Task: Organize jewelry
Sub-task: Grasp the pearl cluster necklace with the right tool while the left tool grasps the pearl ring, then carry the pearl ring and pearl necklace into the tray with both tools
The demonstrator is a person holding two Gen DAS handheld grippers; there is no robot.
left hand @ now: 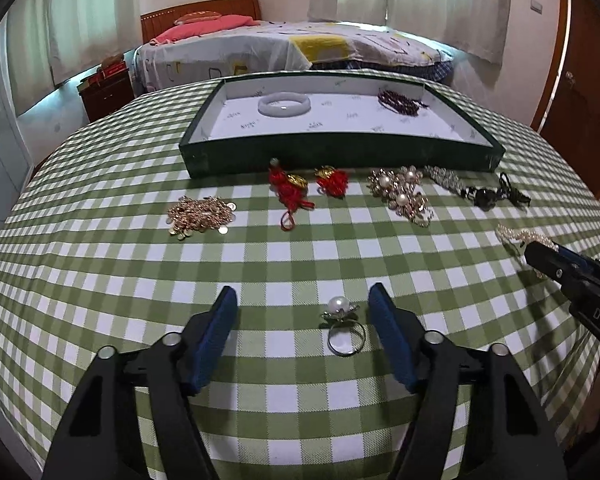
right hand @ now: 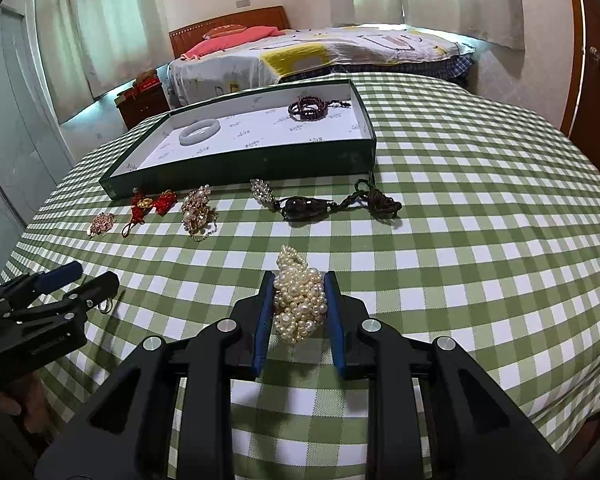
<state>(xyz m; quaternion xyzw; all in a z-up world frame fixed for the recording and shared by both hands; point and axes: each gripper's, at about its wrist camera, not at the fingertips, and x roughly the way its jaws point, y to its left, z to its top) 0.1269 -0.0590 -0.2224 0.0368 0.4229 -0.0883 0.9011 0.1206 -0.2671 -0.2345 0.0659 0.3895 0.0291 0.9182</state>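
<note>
So my left gripper [left hand: 302,300] has its jaws apart around the pearl ring [left hand: 343,322], low centre of frame, pads not touching it. My right gripper [right hand: 299,286] is clamped on the pearl bundle [right hand: 299,300]. Only the right view shows that squeeze; the left wrist view catches it at the right edge.

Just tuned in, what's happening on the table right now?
Jewelry is being sorted into the green tray, which already holds a pale bangle and dark beads. The right gripper is clamped on a bunch of pearls. The left gripper is open around a pearl ring, not touching it. Other pieces lie on the checked cloth.
</note>
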